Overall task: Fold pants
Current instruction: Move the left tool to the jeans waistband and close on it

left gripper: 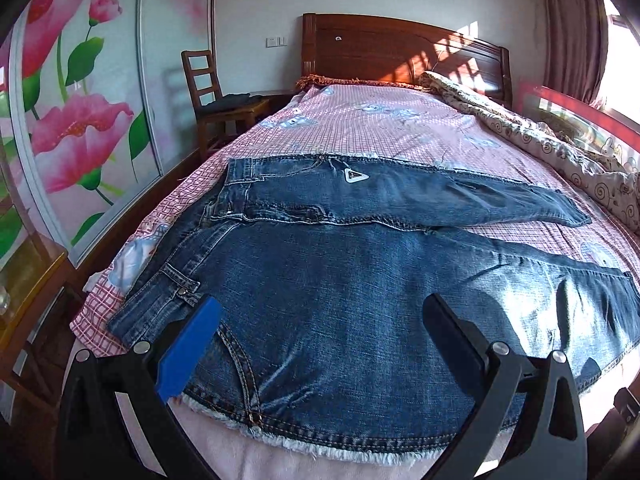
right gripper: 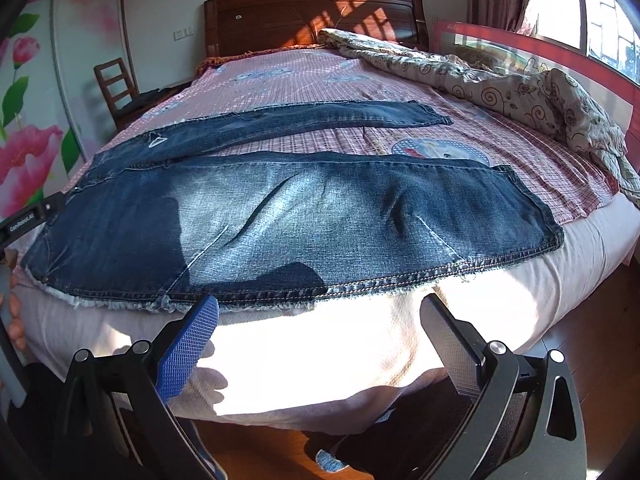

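Blue denim pants lie flat across the foot of the bed, waistband at the left, both legs stretched to the right. The far leg lies apart from the near leg. My left gripper is open and empty, hovering over the near hip area by the frayed edge. In the right wrist view the pants span the bed. My right gripper is open and empty, just off the bed's near edge, below the near leg's frayed seam. The left gripper's body shows at the left edge of the right wrist view.
The bed has a pink checked sheet and a wooden headboard. A crumpled patterned quilt lies along the right side by a red bed rail. A wooden chair stands at the left. The floral wardrobe door is at the left.
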Demonstrator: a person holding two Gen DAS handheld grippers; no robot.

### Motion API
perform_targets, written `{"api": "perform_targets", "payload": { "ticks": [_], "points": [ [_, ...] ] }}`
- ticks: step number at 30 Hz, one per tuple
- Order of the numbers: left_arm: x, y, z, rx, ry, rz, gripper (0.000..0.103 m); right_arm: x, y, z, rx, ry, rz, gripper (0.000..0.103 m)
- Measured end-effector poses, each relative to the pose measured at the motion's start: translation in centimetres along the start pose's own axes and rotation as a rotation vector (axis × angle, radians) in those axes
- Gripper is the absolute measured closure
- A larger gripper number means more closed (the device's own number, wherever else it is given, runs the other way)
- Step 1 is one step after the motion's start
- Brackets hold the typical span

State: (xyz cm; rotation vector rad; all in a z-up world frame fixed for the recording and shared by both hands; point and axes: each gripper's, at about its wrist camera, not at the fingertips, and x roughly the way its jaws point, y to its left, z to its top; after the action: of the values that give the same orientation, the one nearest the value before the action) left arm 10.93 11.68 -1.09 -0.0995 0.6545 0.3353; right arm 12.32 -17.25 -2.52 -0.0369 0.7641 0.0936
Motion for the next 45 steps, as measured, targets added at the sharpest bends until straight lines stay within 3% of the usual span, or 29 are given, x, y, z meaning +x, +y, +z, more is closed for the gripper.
{"api": "perform_targets", "payload": {
  "ticks": [10, 14, 18, 21, 26, 35, 41, 42, 45],
  "points": [
    [5.7, 5.9, 4.8, 0.005, 0.107, 0.056, 0.002, 2.5, 2.7, 0.0, -0.094, 0.074, 0.007, 0.003],
    [9.0, 10.0, 7.5, -0.028, 0.151, 0.014, 0.002, 3.2, 3.5, 0.2, -0.117, 0.106, 0.016, 0.003],
    [12.8, 13.4, 10.5, -0.024, 0.178, 0.036, 0.002, 3.8, 4.6, 0.5, -0.156, 0.118, 0.022, 0.003],
    [15.3, 14.9, 12.6, -0.019, 0.168, -0.004, 0.002, 4.3, 5.3, 0.5, -0.175, 0.133, 0.028, 0.003],
    [20.8, 15.5, 15.5, -0.022, 0.242, -0.065, 0.002, 5.1, 6.4, 0.4, -0.204, 0.162, 0.037, 0.003],
    [29.1, 17.2, 16.4, -0.154, 0.375, -0.225, 0.002, 5.9, 7.0, 1.2, -0.208, 0.189, 0.043, 0.003],
    [30.7, 16.2, 16.5, -0.067, 0.413, -0.278, 0.003, 6.6, 7.3, 1.3, -0.199, 0.204, 0.052, 0.003],
    [30.6, 16.1, 16.6, -0.05, 0.413, -0.28, 0.005, 6.7, 7.3, 1.4, -0.198, 0.203, 0.054, 0.003],
    [30.5, 16.0, 16.8, -0.03, 0.416, -0.292, 0.026, 6.8, 7.3, 1.4, -0.195, 0.201, 0.058, 0.003]
  ]
}}
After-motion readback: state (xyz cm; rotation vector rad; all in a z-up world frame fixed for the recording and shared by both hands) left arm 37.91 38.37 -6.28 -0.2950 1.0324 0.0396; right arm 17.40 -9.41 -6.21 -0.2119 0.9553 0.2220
